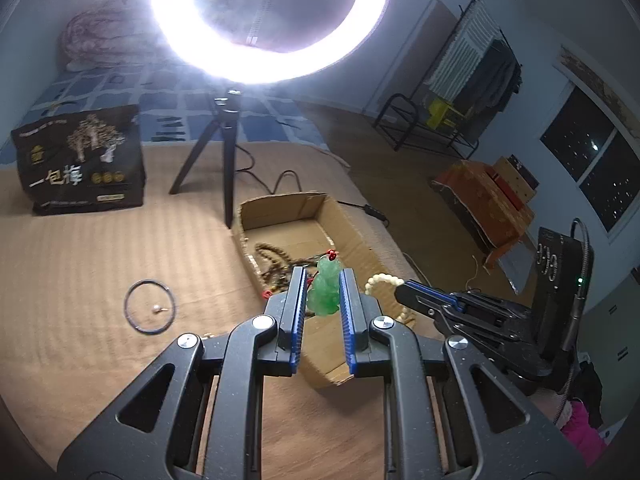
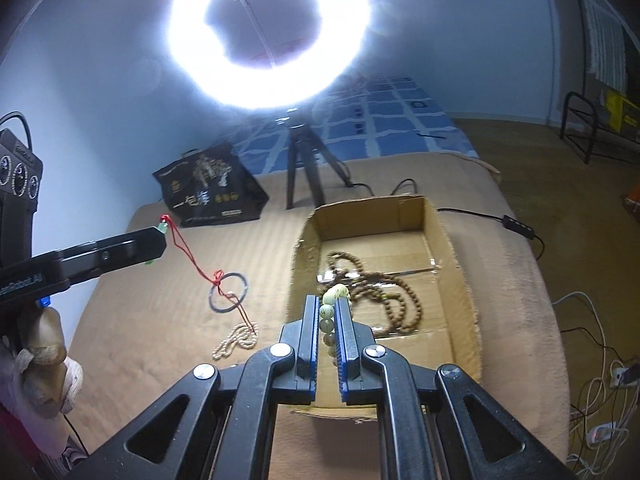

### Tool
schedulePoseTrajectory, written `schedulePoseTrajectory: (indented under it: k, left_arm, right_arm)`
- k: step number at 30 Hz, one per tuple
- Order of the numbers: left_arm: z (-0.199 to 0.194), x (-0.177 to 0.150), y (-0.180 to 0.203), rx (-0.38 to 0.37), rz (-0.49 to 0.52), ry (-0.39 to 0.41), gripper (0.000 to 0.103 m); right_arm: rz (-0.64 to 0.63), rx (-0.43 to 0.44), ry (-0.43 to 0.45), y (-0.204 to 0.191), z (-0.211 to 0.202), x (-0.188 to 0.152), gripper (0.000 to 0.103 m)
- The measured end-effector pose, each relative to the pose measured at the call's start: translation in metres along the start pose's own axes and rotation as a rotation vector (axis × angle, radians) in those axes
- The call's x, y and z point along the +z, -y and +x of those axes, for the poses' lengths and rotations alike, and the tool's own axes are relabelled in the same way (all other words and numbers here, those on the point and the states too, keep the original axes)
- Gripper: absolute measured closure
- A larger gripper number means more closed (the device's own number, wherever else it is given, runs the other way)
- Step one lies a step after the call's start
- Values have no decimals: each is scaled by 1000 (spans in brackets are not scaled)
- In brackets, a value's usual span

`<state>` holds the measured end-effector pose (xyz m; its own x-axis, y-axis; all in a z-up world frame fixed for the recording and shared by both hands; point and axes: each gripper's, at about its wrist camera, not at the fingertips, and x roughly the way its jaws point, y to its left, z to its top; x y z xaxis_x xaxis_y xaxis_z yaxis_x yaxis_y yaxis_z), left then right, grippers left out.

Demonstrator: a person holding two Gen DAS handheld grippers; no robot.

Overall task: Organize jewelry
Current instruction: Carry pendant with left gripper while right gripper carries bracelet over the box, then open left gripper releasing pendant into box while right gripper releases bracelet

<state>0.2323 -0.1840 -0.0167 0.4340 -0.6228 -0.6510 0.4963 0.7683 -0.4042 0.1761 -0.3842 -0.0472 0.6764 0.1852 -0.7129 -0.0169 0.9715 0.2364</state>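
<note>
My left gripper [image 1: 322, 280] is shut on a green jade pendant [image 1: 325, 294] with a red knot on top, held above the near edge of an open cardboard box [image 1: 280, 208]. In the right wrist view the left gripper [image 2: 160, 240] shows at the left. The pendant's red cord [image 2: 188, 256] trails down to a strand of small cream beads [image 2: 238, 340] on the blanket. My right gripper [image 2: 327, 305] is shut on a bracelet of large pale beads [image 2: 329, 314] over the box [image 2: 400, 212]. Brown bead strings [image 2: 384, 292] lie inside the box.
A black bangle [image 1: 150, 306] with a tiny pearl piece inside it lies on the tan blanket, left of the box. A ring light on a black tripod [image 1: 224, 148] and a black printed bag [image 1: 80, 164] stand behind. Cables run along the bed's right edge.
</note>
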Motion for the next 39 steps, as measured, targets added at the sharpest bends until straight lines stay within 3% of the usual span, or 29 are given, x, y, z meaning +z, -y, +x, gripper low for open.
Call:
schedulePoseTrajectory:
  k: [13,26,35,39]
  left_arm:
    - [41,3,25,-26,20,-48,88]
    - [99,-33,16,65,49,-162,88]
    - [113,-50,8,86,53,-208,88]
    - [113,-49,10,94,68,-206,88]
  right_arm:
    - [79,-41,-10,42,8,2,98]
    - [96,-76,-70,58,36,-4,98]
    - [108,-75,-87,61,43,-5,98]
    - [111,-69,-79,61,42,-5,92]
